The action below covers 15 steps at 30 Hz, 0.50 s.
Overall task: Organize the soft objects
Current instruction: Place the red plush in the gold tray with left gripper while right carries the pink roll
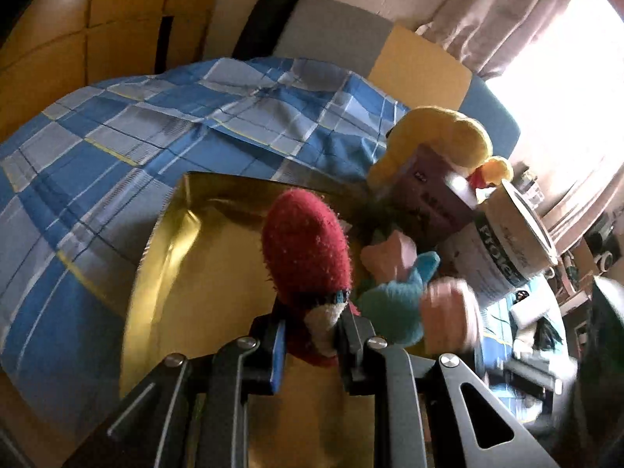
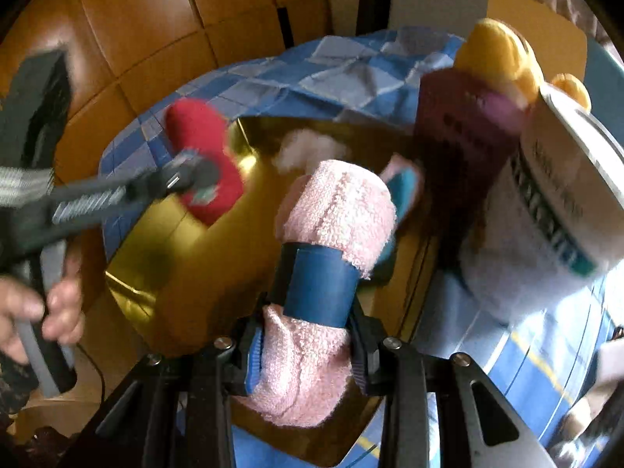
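My left gripper [image 1: 312, 335] is shut on a red plush toy [image 1: 308, 249] and holds it over a gold box [image 1: 187, 257] on the bed. The right wrist view shows that toy [image 2: 202, 152] in the left gripper [image 2: 195, 173] at the box's left rim. My right gripper [image 2: 308, 351] is shut on a rolled pink towel [image 2: 331, 218] with a blue band [image 2: 318, 292], above the gold box [image 2: 167, 269]. A teal and pink plush [image 1: 394, 292] lies at the box's right side, and the towel's end [image 1: 448, 308] shows blurred beside it.
A blue checked blanket [image 1: 156, 124] covers the bed. A yellow plush [image 1: 440, 132], a purple box [image 1: 433, 195] and a white tub [image 1: 503, 249] stand right of the gold box. Wooden cabinets [image 2: 156, 19] are behind. A curtained window [image 1: 546, 39] is at the right.
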Tool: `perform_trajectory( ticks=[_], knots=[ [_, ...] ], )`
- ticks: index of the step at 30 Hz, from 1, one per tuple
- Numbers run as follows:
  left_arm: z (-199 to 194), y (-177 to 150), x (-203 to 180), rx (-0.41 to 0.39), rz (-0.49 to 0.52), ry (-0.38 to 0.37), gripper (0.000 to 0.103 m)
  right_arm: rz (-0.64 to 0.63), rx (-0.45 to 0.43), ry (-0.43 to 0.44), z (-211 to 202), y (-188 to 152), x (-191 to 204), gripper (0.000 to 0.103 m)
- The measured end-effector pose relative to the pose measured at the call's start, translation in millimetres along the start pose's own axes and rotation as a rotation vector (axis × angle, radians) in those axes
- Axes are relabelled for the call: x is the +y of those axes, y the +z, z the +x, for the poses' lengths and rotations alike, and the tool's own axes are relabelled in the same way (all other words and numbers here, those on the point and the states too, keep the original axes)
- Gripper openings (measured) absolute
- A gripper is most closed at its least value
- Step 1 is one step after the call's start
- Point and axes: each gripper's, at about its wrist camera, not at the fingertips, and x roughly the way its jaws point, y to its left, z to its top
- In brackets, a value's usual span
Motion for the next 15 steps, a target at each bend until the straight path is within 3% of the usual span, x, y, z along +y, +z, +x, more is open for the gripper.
perform_trajectory(
  ticks=[10,12,15],
  knots=[
    [37,8,-20,0.046,0.034,0.011,0.026,0.012,0.019,-0.035,10,-18,6,0.035],
    [39,5,-20,0.048,0.035,0.015,0.031,0.017,0.024,-0.037,12,-21,5,0.035],
    [37,-1,-20,0.041,0.046,0.03,0.051,0.025,0.025,-0.041,11,-23,4,0.035]
  ],
)
